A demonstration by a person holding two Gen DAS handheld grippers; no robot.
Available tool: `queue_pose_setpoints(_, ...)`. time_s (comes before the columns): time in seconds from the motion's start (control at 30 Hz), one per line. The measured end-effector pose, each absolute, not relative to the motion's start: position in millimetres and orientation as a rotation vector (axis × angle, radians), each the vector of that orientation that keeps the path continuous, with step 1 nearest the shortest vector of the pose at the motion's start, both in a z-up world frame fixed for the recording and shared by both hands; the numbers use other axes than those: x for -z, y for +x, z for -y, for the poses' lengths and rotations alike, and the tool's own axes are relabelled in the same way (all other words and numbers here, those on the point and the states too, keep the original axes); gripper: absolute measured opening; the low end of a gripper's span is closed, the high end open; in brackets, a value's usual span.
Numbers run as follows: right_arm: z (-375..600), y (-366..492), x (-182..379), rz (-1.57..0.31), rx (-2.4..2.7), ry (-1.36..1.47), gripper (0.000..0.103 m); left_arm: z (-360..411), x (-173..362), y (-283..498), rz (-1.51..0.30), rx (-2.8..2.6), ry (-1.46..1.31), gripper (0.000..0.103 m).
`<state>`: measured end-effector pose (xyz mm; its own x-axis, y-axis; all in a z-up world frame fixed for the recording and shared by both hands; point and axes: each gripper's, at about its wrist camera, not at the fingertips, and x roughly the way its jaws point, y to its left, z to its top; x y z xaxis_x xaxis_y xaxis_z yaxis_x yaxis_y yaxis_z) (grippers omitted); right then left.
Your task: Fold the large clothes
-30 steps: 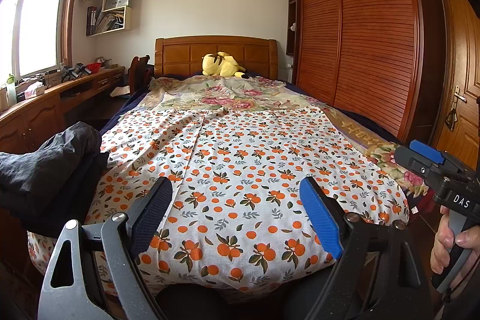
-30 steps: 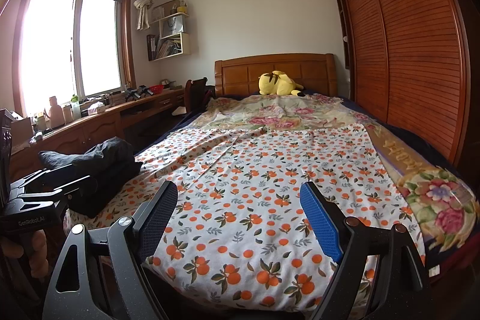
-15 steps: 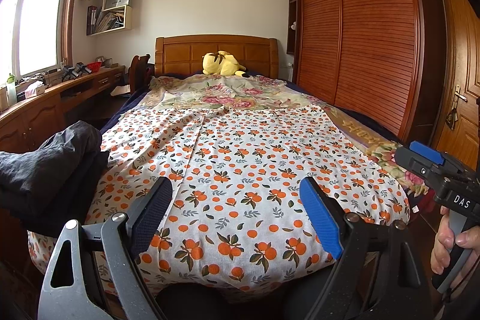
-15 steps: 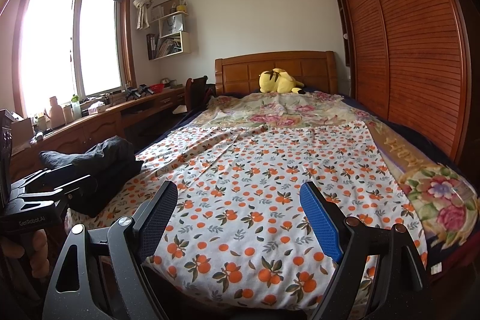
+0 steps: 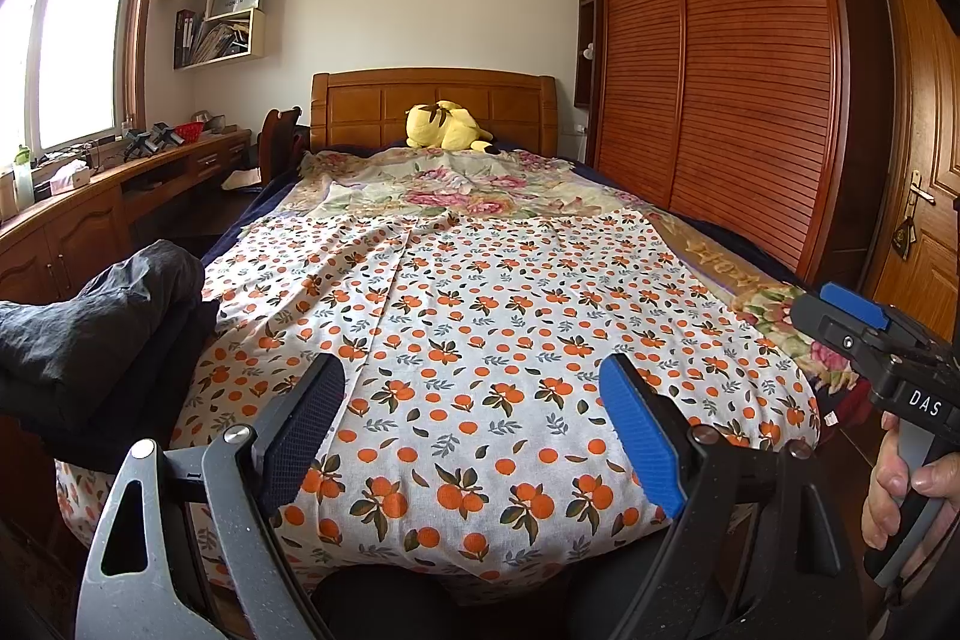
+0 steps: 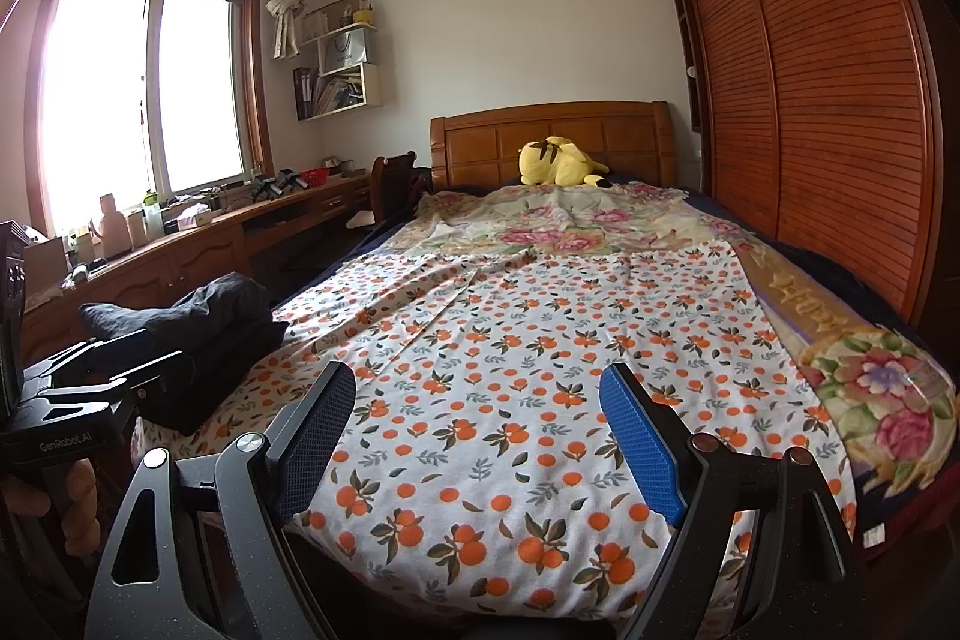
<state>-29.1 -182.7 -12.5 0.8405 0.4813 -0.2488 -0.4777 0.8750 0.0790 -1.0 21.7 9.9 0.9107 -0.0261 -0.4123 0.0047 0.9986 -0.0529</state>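
left hand-held gripper (image 5: 471,430): jaws apart, nothing between, at foot of bed (image 5: 432,100) | right hand-held gripper (image 6: 477,436): jaws apart, nothing between, at foot of bed | orange-print cloth (image 5: 480,316): spread flat over bed's near half, atop floral blanket (image 5: 444,184) | dark clothes (image 5: 90,334): heaped at bed's left edge

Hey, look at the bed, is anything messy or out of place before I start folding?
Mostly tidy. The orange-print cloth lies spread over the bed but has creases running up its left half. A dark pile of clothes sits bunched on the bed's near left corner, partly over the cloth. Both the left gripper and the right gripper are open and empty.
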Motion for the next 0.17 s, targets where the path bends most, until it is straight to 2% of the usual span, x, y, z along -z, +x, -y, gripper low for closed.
queue_pose_setpoints(0.17,181.1,-29.6,13.1,-0.268,-0.506,0.015,0.085,-22.0,-9.6,-1.4,-0.426,0.015,-0.051,0.087)
